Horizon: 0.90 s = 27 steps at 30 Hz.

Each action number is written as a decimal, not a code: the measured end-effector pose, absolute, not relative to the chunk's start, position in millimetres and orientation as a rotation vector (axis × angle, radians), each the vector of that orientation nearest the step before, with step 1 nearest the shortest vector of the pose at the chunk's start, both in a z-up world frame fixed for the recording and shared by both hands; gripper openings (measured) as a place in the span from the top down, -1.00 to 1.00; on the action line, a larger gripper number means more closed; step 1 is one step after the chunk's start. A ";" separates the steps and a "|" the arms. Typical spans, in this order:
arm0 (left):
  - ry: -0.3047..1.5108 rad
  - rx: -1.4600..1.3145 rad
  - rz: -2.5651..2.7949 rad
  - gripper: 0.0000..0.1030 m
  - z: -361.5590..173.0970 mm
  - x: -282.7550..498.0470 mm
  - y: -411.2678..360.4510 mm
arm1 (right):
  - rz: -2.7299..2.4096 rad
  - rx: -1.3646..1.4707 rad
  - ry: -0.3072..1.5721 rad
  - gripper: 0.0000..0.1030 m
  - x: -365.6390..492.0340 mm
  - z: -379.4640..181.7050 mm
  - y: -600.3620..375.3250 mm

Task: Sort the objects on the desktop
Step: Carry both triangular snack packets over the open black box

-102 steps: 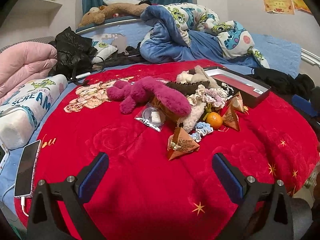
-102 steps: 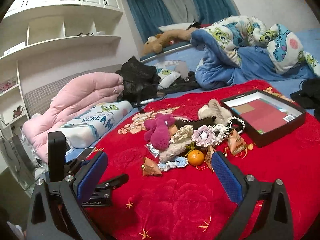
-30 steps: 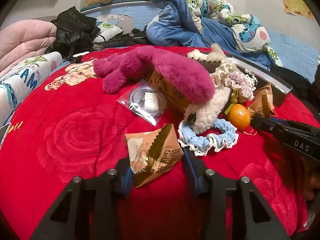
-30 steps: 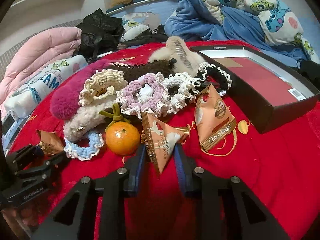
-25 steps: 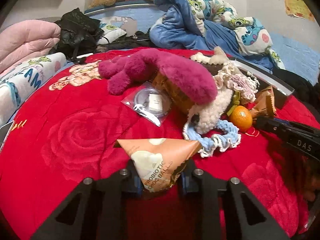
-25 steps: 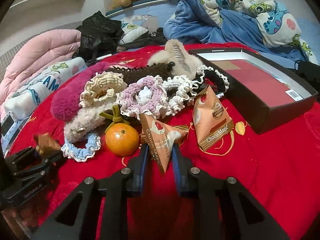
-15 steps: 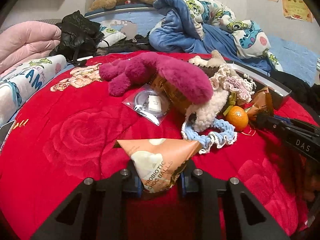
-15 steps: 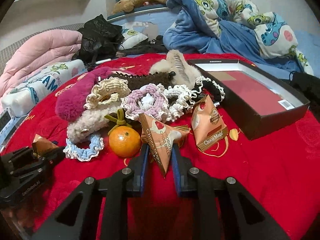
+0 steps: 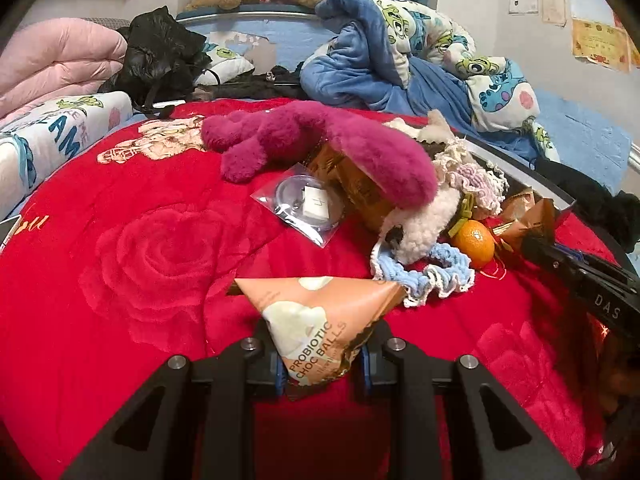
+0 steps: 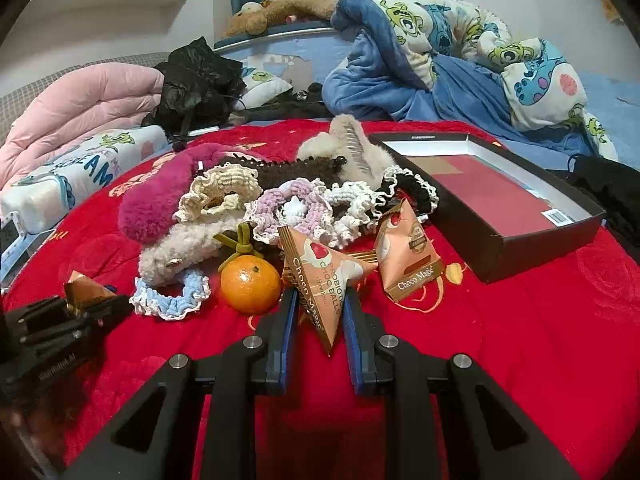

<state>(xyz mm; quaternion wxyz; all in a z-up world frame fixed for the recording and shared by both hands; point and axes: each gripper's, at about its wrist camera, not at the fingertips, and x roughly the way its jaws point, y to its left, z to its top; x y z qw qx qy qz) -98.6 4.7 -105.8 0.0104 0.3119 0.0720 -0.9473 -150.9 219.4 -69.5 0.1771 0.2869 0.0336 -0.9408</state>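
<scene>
Plush red blanket (image 9: 152,256), glossy foil snack packet (image 9: 320,320), fuzzy magenta toy (image 9: 320,140)

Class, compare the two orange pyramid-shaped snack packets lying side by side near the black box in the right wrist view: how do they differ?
The orange pyramid packet reading "Probiotic Choc Balls" is clamped in the right gripper; the orange pyramid packet reading "Choco Magic" lies free on the red blanket. The first leans sideways, tip towards the camera; the second stands tip up. Both are orange, pyramid-shaped snack packets.

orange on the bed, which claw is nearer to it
Right. The right claw sits just beside the orange, shut on a choc balls packet. The left claw holds its own packet past the blue scrunchie.
</scene>
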 end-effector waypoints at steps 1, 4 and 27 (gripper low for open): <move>0.204 0.974 -2.952 0.48 -106.3 -99.1 6.8 | -2.665 0.814 0.094 0.58 -150.3 -69.2 219.7; 0.143 0.980 -2.933 0.47 -107.4 -100.9 13.1 | -2.659 0.840 0.073 0.58 -146.6 -72.3 223.4; 0.209 0.991 -2.964 0.47 -108.5 -98.4 6.8 | -2.691 0.818 0.063 0.59 -120.7 -85.0 233.0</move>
